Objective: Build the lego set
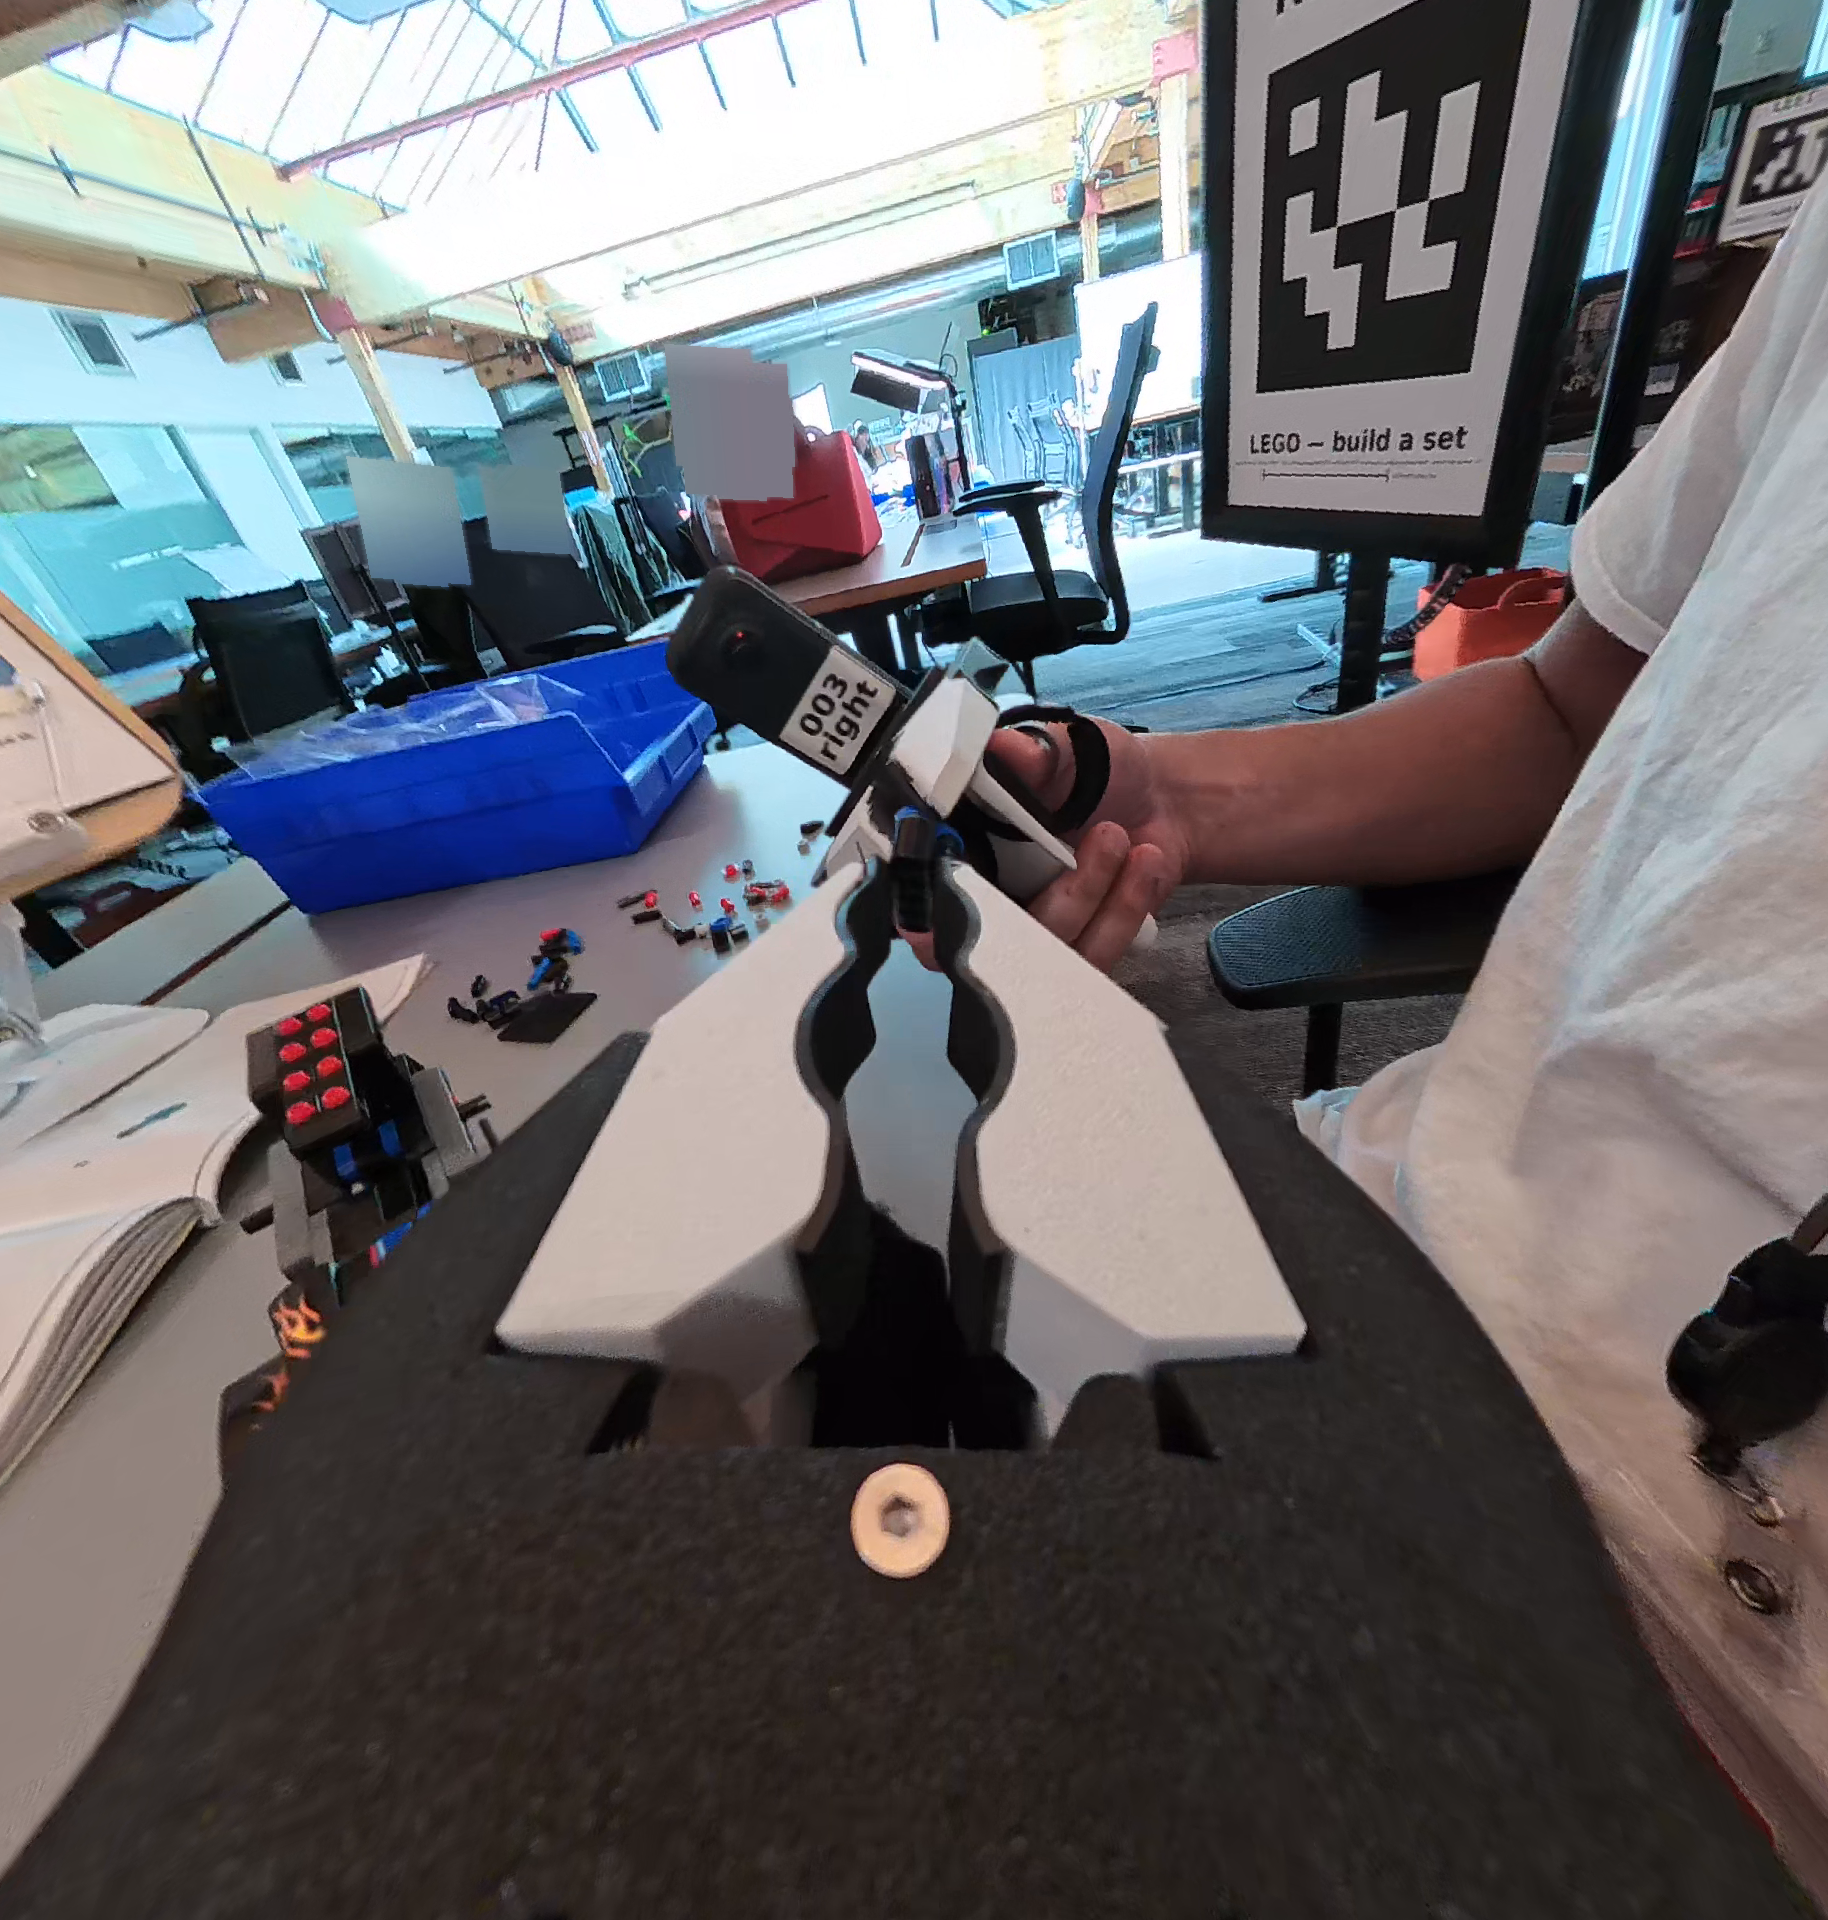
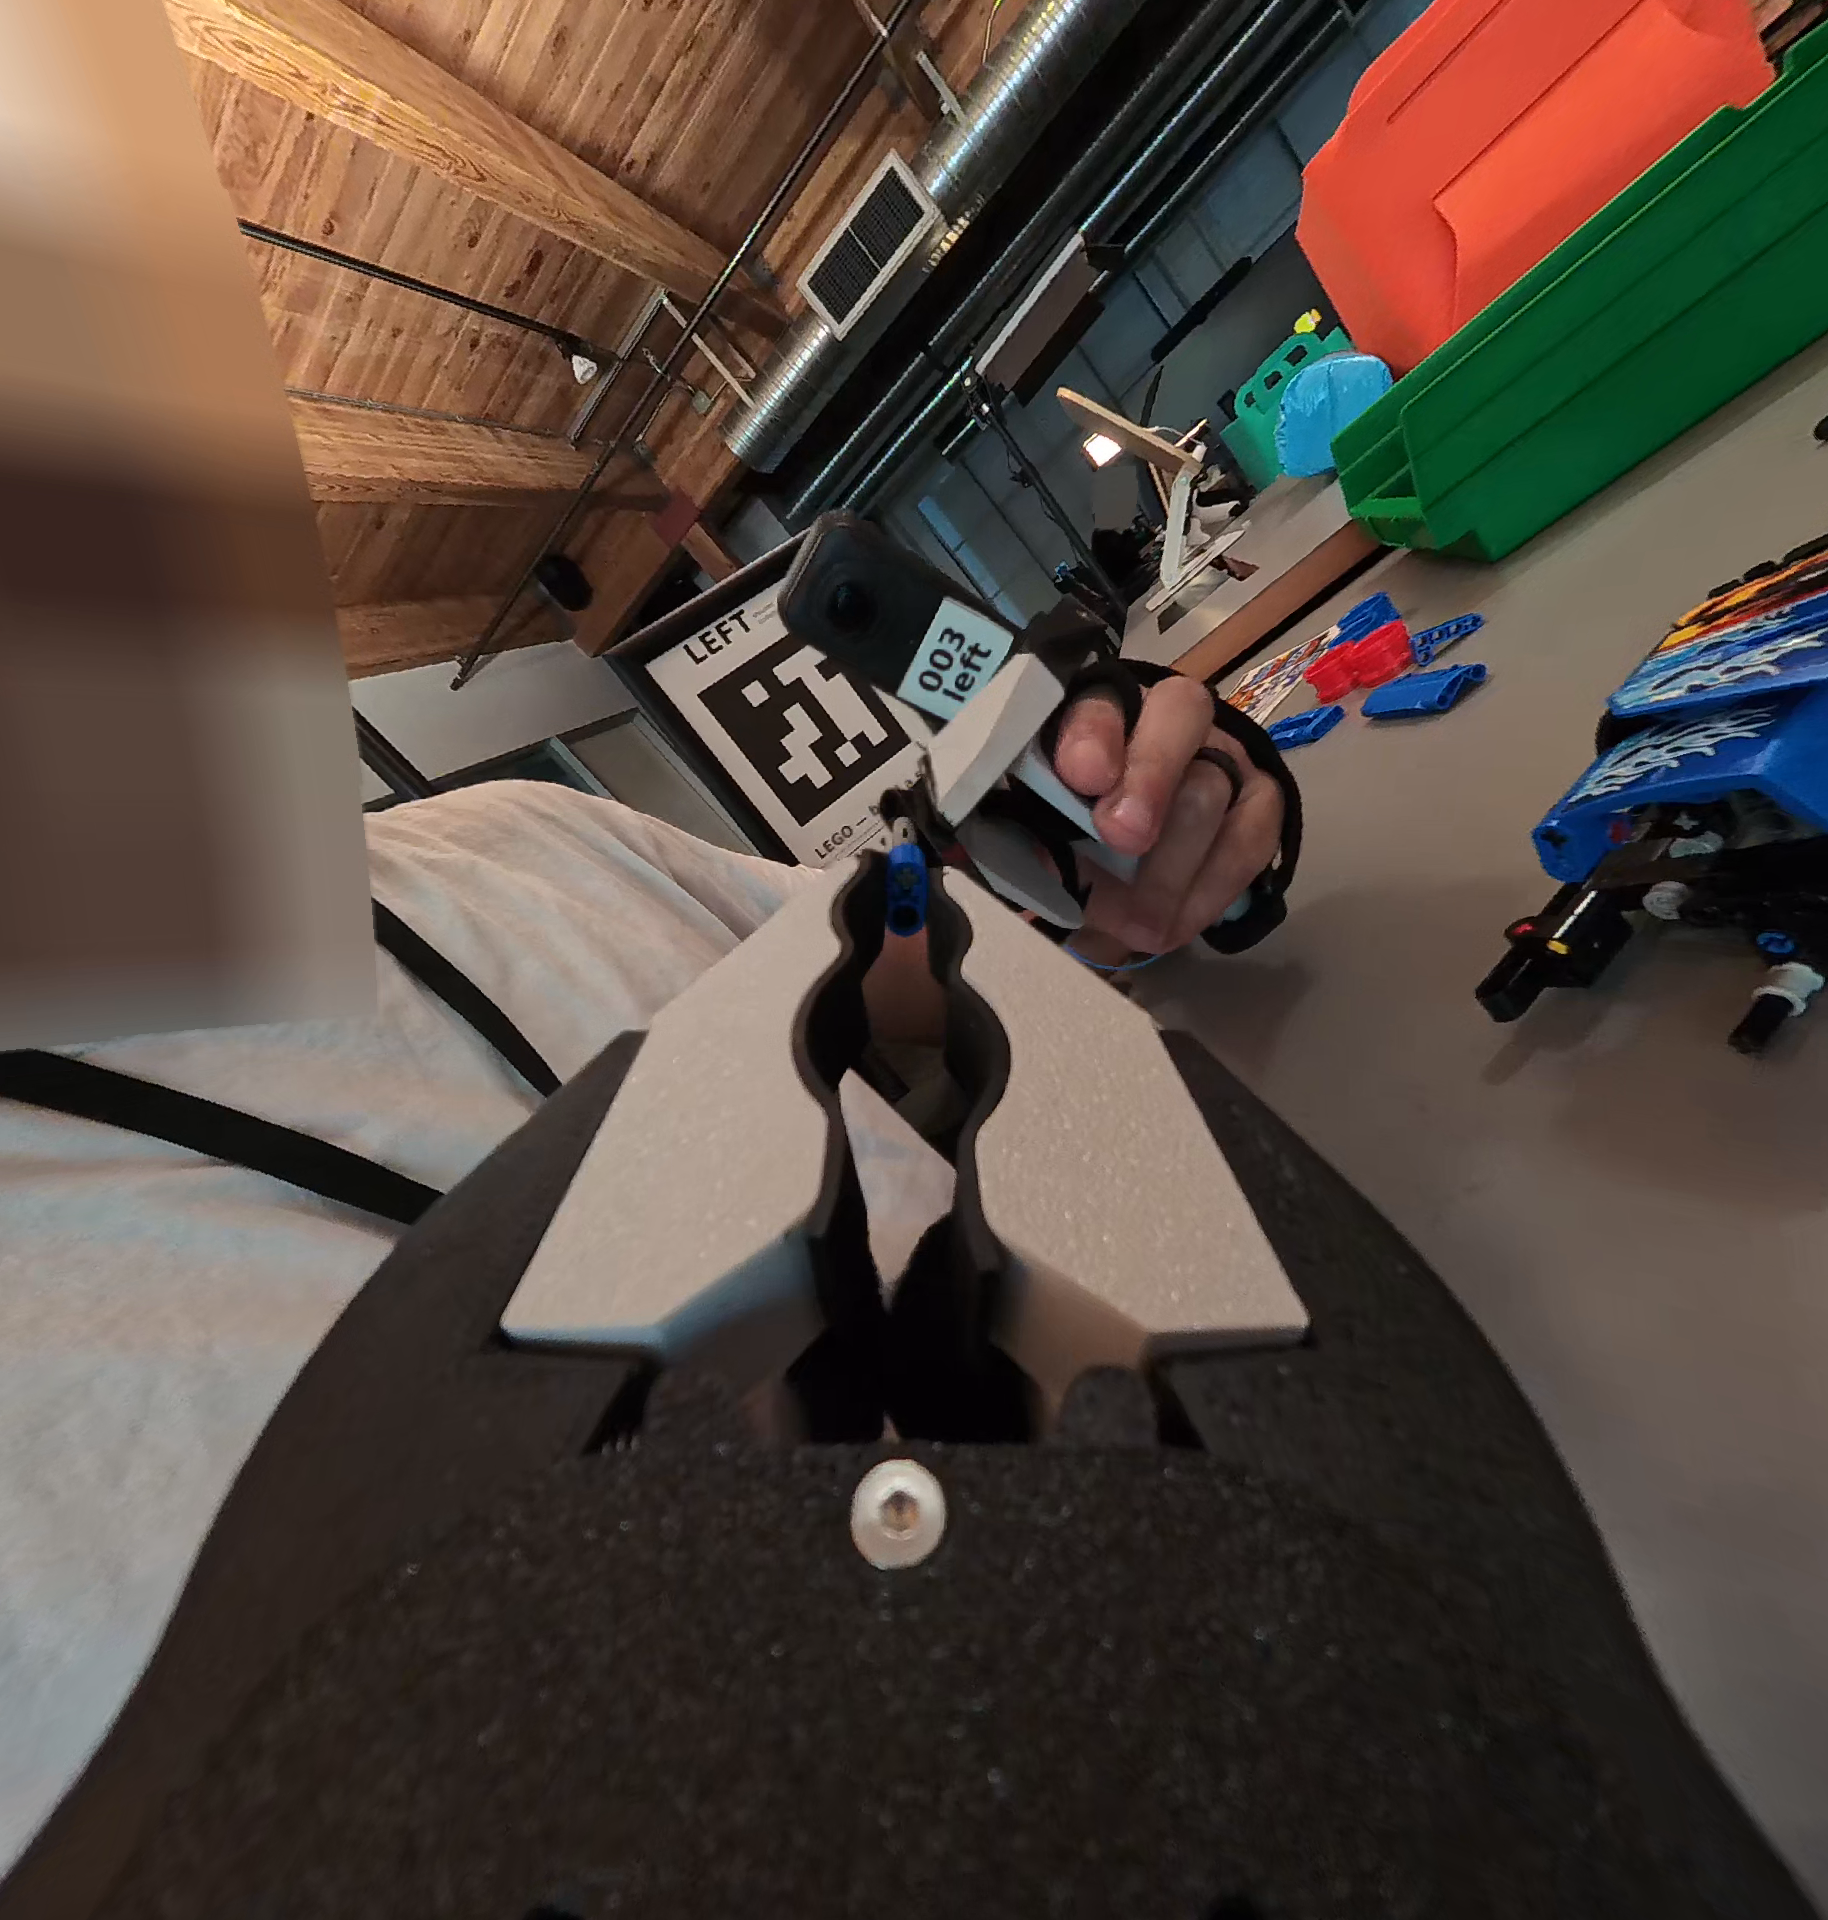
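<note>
left wrist view: tongs [image 1: 908, 894] pinch black piece [image 1: 912, 883].

A large skylight [image 1: 598, 94] with slanted glass panes runs overhead and floods the open workroom with daylight, and pale timber beams [image 1: 110, 197] frame it on either side. Below the skylight stand black office chairs [image 1: 1055, 499] and a wooden desk [image 1: 889, 582], with a glass partition [image 1: 89, 520] far off to its left and grey carpet [image 1: 1201, 644] under the chairs. In the right wrist view a wooden plank ceiling [image 2: 453, 312] carries a ribbed metal duct [image 2: 983, 114] and a white vent grille [image 2: 868, 239] beside it.
</note>
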A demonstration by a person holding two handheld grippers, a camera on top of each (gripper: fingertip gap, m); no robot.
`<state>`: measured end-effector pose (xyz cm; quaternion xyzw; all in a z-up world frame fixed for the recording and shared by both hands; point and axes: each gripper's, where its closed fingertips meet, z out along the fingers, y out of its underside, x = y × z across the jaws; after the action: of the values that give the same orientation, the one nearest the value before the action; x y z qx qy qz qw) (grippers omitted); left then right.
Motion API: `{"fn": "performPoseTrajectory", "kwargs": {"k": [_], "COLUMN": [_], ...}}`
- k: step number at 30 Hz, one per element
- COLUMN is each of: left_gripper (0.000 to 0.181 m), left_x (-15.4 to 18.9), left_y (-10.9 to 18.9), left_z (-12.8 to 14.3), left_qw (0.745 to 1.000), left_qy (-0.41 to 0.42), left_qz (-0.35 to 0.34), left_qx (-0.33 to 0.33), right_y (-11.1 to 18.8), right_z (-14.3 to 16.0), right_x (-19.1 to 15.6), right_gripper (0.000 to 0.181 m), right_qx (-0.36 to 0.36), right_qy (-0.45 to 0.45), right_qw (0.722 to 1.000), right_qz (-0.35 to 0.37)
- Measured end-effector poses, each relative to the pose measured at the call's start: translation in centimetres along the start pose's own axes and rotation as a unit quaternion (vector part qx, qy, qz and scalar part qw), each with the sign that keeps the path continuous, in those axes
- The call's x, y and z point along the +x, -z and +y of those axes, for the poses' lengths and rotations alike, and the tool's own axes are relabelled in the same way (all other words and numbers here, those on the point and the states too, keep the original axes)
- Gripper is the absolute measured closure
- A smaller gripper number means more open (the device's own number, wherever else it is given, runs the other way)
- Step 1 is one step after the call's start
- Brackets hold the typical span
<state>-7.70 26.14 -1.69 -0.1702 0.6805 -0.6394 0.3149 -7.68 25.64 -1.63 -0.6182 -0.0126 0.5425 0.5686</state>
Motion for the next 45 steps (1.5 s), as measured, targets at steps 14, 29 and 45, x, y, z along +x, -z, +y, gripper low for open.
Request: {"fn": "performPoseTrajectory", "kwargs": {"k": [14, 29, 45], "left_gripper": [0.175, 0.175, 0.175], "left_x": [-2.5, -2.6, -1.2], "left_y": [1.0, 1.5, 0.7], "left_z": [0.9, 0.7, 1.4], "left_qw": [0.986, 0.970, 0.968], "left_qy": [0.168, 0.236, 0.236], "left_qz": [0.022, 0.052, 0.090], "left_qx": [-0.007, 0.014, -0.014], "right_y": [1.6, 1.4, 0.1], "right_z": [-2.4, -2.0, -0.7], "right_x": [2.5, 2.4, 1.6], "right_gripper": [0.175, 0.175, 0.174], "right_qx": [-0.010, -0.035, -0.096], "right_qy": [0.160, 0.237, 0.286], "right_qw": [0.980, 0.956, 0.930], "right_qz": [0.121, 0.171, 0.209]}}
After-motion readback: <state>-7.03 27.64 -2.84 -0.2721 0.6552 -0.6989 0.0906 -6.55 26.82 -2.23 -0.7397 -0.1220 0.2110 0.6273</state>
